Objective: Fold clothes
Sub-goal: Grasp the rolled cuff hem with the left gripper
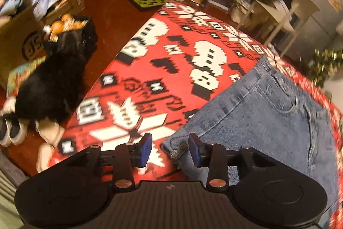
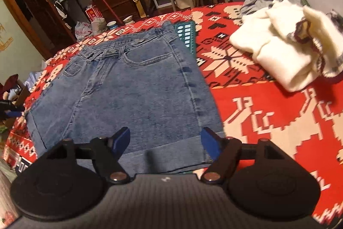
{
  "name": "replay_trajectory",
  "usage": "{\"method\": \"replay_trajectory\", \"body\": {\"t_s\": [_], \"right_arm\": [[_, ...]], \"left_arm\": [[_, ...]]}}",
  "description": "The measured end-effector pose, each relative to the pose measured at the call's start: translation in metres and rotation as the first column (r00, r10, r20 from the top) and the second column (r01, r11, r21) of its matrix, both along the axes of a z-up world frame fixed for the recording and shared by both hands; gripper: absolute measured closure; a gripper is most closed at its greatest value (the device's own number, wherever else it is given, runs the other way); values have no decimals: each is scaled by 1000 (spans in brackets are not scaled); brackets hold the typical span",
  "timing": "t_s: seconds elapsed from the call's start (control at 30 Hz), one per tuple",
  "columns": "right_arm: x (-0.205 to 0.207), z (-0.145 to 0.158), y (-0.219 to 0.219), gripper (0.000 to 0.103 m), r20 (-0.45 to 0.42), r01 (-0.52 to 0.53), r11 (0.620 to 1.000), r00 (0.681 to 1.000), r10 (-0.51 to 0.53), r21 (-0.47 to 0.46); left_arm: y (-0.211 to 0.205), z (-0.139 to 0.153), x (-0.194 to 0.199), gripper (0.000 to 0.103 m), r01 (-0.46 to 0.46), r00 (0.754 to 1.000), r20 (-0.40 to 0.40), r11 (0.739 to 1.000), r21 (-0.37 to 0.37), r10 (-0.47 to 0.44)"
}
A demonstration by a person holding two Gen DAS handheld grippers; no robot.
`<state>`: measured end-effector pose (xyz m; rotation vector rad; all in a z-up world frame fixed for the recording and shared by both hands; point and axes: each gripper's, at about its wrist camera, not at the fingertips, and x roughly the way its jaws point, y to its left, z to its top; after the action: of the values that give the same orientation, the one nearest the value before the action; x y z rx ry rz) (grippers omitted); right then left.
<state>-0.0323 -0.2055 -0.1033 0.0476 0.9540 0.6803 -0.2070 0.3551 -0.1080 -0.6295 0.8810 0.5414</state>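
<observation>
Right gripper (image 2: pixel 165 141) gapes wide over the shorts' (image 2: pixel 128 83) hem; left gripper (image 1: pixel 170 148) stands part-open, empty, at their corner. A white sweater (image 2: pixel 285 50) lies near the blanket's (image 2: pixel 268 121) far edge.

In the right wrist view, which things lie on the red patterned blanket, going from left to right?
Blue denim shorts → dark green gridded mat → pile of cream-white knitted clothes.

I see the denim shorts (image 2: pixel 128 87) lying flat and front-up on the red patterned blanket (image 2: pixel 268 121), waistband at the far end with its button fastened, cuffed hems nearest me. Their frayed left hem corner (image 1: pixel 171 147) lies loose. To their right, well apart, a cream sweater (image 2: pixel 285 50) sits crumpled.
</observation>
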Motion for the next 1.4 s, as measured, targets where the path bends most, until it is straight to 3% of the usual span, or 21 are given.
{"method": "replay_trajectory", "body": {"t_s": [0.23,0.33,0.53,0.67,0.8,1.1,1.23,1.4], "right_arm": [[-5,0,4,23,10,-21,1000,1000,21,-11],[-3,0,1,22,-1,-12,1000,1000,12,11],[-2,-4,2,22,-15,-11,1000,1000,11,9],[-3,-4,5,21,-14,-19,1000,1000,19,8],[-3,-5,7,20,-18,-21,1000,1000,21,7],[-3,-6,7,19,-23,-16,1000,1000,16,10],[-2,-7,6,19,-24,-12,1000,1000,12,10],[-3,-7,7,16,-24,-10,1000,1000,10,7]], "left_arm": [[12,-9,-6,67,-76,995,56,994,-75,81],[13,-11,-4,71,-78,994,75,993,-87,84],[16,-16,-3,71,-70,987,127,980,-186,95],[22,-22,-13,70,-86,977,162,952,-295,138],[30,-32,-21,70,-75,963,199,894,-442,179],[6,-28,0,70,50,982,187,921,-387,25],[7,-27,-2,71,24,981,186,927,-374,49],[9,-21,-3,75,-28,983,167,959,-283,78]]}}
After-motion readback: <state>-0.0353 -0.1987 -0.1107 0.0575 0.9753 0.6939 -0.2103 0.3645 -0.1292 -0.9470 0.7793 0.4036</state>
